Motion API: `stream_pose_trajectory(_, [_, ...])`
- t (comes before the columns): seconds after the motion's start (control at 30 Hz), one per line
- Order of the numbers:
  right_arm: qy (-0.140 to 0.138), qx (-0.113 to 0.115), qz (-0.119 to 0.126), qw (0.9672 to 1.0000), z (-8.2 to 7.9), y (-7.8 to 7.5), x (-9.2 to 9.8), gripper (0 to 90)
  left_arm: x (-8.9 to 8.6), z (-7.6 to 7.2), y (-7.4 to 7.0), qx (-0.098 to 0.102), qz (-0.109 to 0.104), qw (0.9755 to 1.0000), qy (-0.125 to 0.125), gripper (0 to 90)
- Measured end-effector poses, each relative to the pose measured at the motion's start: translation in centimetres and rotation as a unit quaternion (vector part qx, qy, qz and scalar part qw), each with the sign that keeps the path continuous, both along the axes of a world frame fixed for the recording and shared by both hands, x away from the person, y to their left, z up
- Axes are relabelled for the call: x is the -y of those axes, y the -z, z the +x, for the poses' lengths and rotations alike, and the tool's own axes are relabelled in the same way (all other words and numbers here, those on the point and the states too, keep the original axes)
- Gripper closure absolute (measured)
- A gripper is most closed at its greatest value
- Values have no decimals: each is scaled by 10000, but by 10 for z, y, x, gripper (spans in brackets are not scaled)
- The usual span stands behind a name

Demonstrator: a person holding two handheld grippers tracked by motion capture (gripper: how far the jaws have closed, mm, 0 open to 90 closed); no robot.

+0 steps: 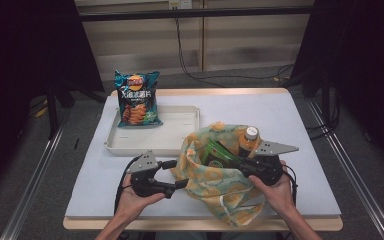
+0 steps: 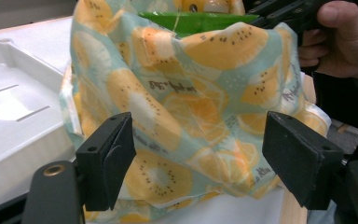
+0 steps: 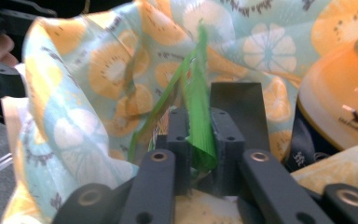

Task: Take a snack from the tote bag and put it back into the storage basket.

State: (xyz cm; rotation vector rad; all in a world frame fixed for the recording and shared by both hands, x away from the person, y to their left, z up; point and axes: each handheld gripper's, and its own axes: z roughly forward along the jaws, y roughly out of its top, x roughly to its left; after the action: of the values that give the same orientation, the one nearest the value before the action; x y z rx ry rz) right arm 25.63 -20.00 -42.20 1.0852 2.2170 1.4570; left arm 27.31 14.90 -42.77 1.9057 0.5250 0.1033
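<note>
High view: pale table (image 1: pixel 300 150); grey floor (image 1: pixel 360 165)

We count one fruit-print cloth bag (image 1: pixel 215 175), one green packet (image 1: pixel 219 152) and one orange bottle (image 1: pixel 246 140) inside it, one crisp bag (image 1: pixel 137 98), one white tray (image 1: pixel 180 135), two grippers: left gripper (image 1: pixel 182 183), right gripper (image 1: pixel 242 166).

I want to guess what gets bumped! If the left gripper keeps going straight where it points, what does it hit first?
Probably the fruit-print cloth bag. The left gripper has its jaws open, with the bag's side right ahead between them, though how close is unclear.
</note>
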Motion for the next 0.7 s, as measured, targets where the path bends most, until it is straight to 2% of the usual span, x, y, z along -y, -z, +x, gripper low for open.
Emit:
stream_pose_trajectory(0.3, [-26,200,244,9995,-3,-13,8,879,-2,3,-9,84,-119,9999,-85,299])
stream_pose_trajectory(0.33, [-44,230,257,9994,-3,-15,9,881,-1,3,-9,135,-40,9998,-124,302])
stream_pose_trajectory(0.4, [-83,263,295,9992,-3,-19,10,884,-1,5,-8,82,-28,9999,-135,313])
stream_pose_trajectory(0.5, [-153,305,365,9987,-4,-22,12,889,-2,7,-14,79,-186,9997,-158,327])
stream_pose_trajectory(0.7, [-281,463,504,9973,2,-33,13,894,2,10,-21,131,-266,9995,-80,371])
